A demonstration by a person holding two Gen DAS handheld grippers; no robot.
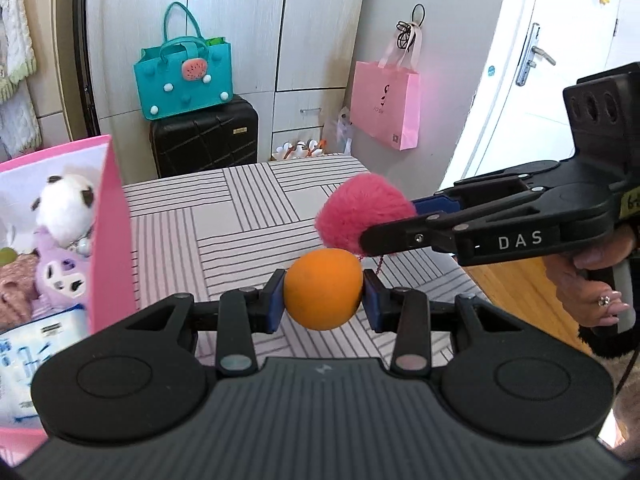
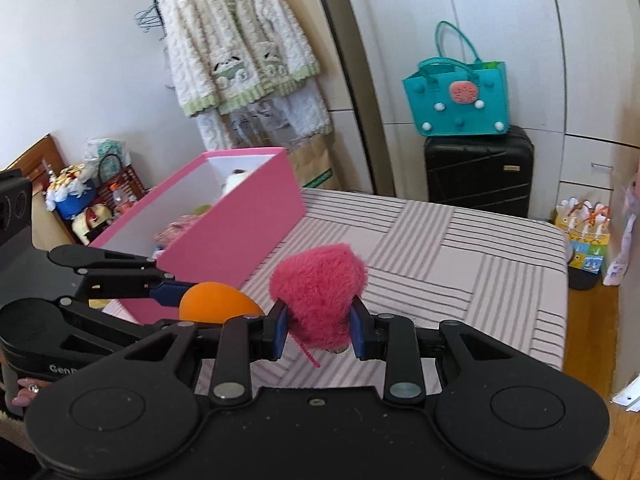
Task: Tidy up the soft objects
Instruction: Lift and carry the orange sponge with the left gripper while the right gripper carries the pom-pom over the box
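Observation:
My left gripper (image 1: 323, 300) is shut on an orange soft ball (image 1: 323, 289) and holds it above the striped table (image 1: 256, 200). My right gripper (image 2: 319, 330) is shut on a fluffy pink pom-pom (image 2: 318, 288), also held above the table; it shows in the left wrist view (image 1: 362, 210) just behind and right of the ball. The ball also shows in the right wrist view (image 2: 216, 298). A pink box (image 2: 240, 232) stands at the table's left and holds plush toys: a white panda (image 1: 66, 206) and a purple plush (image 1: 60, 272).
A teal handbag (image 1: 184, 76) sits on a black suitcase (image 1: 206, 140) behind the table. A pink paper bag (image 1: 386, 102) hangs on the wardrobe. A fleecy jacket (image 2: 240, 40) hangs at the back left. Wooden floor (image 2: 592, 328) lies right of the table.

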